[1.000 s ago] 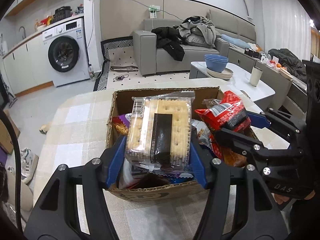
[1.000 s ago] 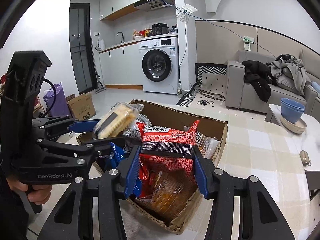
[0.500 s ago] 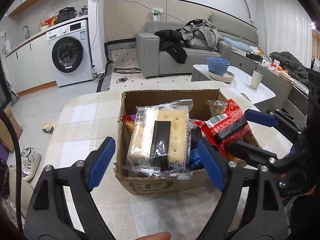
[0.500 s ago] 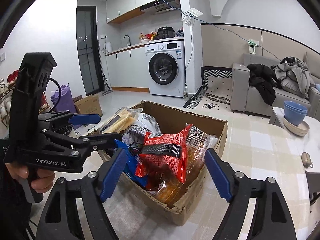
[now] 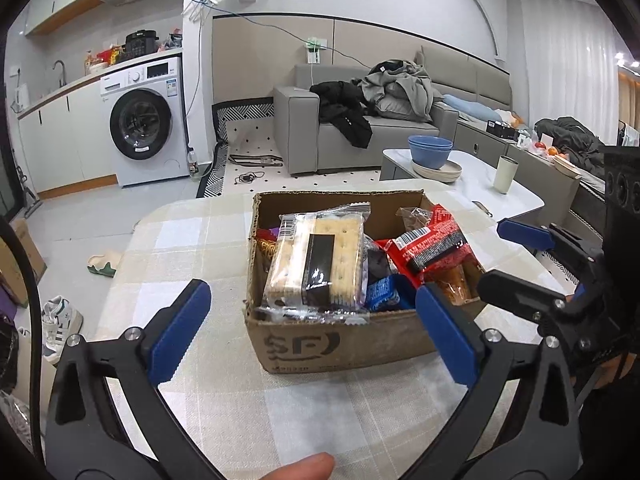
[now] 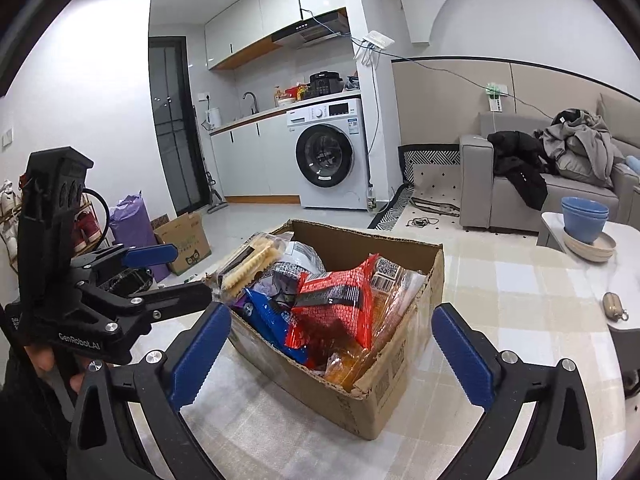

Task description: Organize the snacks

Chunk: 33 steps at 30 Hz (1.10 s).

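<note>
A cardboard box [image 5: 320,344] [image 6: 400,392] stands on the checked tablecloth, full of snack packs. A clear pack of crackers [image 5: 320,264] [image 6: 256,260] lies on top at the box's left. A red snack bag [image 5: 432,244] [image 6: 336,300] lies on top at its right. My left gripper [image 5: 312,332] is open and empty, just in front of the box; it also shows in the right wrist view [image 6: 160,272]. My right gripper [image 6: 328,352] is open and empty, near the box's front corner; it also shows in the left wrist view [image 5: 516,256].
The table [image 5: 180,272] has bare cloth left of and in front of the box. A small pouch [image 6: 614,305] lies at the table's right. A low white table with blue bowls [image 5: 430,152] and a cup [image 5: 505,174] stands behind. A sofa [image 5: 360,132] and washing machine [image 5: 144,120] lie beyond.
Both grippers opened and let go of their packs, the left the crackers, the right the red bag. Both packs now rest in the box. Both grippers drew back from it.
</note>
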### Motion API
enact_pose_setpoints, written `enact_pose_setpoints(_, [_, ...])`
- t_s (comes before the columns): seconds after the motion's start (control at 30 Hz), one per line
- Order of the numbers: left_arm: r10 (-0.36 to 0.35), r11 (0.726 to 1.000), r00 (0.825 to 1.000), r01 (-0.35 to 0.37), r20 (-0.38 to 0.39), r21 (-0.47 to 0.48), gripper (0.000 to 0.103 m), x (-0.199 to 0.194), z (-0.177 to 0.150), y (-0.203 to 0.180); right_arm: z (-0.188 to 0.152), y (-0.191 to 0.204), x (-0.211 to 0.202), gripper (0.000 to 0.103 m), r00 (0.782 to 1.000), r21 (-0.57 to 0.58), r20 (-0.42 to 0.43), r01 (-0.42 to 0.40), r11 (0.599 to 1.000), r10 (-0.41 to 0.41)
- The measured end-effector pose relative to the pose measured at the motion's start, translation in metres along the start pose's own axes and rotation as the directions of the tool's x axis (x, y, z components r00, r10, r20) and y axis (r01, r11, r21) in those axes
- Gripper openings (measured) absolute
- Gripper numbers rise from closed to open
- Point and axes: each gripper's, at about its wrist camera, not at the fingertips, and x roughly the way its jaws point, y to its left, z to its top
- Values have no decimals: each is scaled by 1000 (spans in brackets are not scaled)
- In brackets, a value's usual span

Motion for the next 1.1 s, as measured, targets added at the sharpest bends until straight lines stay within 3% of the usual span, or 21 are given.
enact_pose_setpoints(0.43, [18,999,1000,-18,4,-39,102,-17,-22,9,-13,-1,-14,102,999,41,39,-13,999,12])
enact_pose_setpoints(1.1, [52,998,994,-51,92,-21,102,-46,-50,2,-37,8,-50,102,993,31,116,-33,999,29])
